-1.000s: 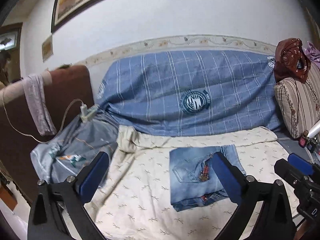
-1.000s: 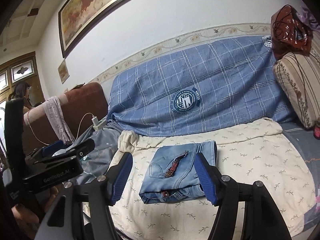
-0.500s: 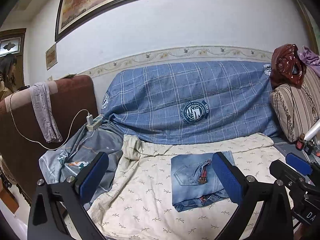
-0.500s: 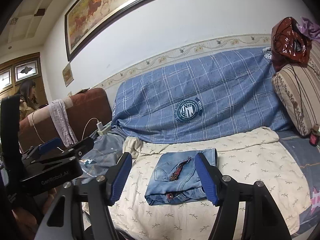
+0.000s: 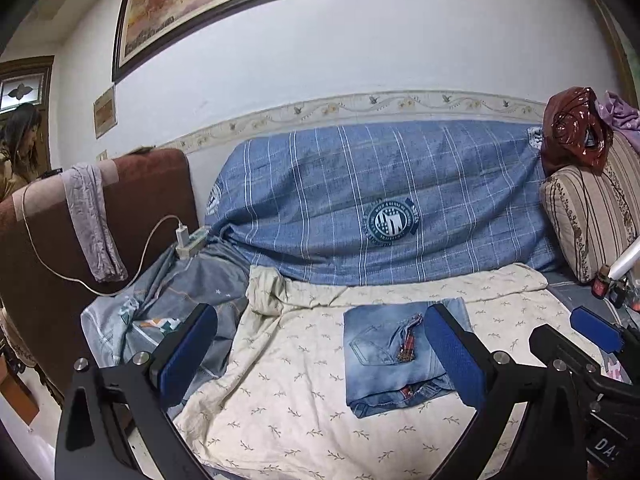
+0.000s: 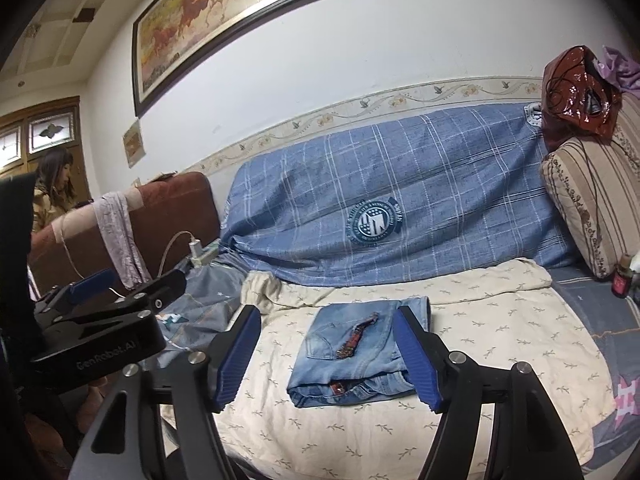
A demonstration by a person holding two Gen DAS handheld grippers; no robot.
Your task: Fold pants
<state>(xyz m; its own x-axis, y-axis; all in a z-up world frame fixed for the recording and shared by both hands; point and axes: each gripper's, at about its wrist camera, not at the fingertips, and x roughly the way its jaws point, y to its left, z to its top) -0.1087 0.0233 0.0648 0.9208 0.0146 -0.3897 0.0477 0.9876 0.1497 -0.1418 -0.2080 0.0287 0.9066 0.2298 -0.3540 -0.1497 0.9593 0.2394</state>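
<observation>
In front of me the sofa [image 6: 592,316] seat carries a cream leaf-print sheet [image 6: 480,344], and the folded jeans [image 6: 360,356] lie flat on its middle. A crumpled grey-blue cloth [image 5: 192,292] lies just left of the sheet

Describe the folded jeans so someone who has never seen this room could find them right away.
Start at the sofa backrest draped in a blue plaid cloth with a round crest. Below it, a cream leaf-print sheet covers the seat, and the folded light-blue denim jeans lie on its middle. They are the only neat rectangular bundle there, with a back pocket and a red-patterned strip showing on top.
</observation>
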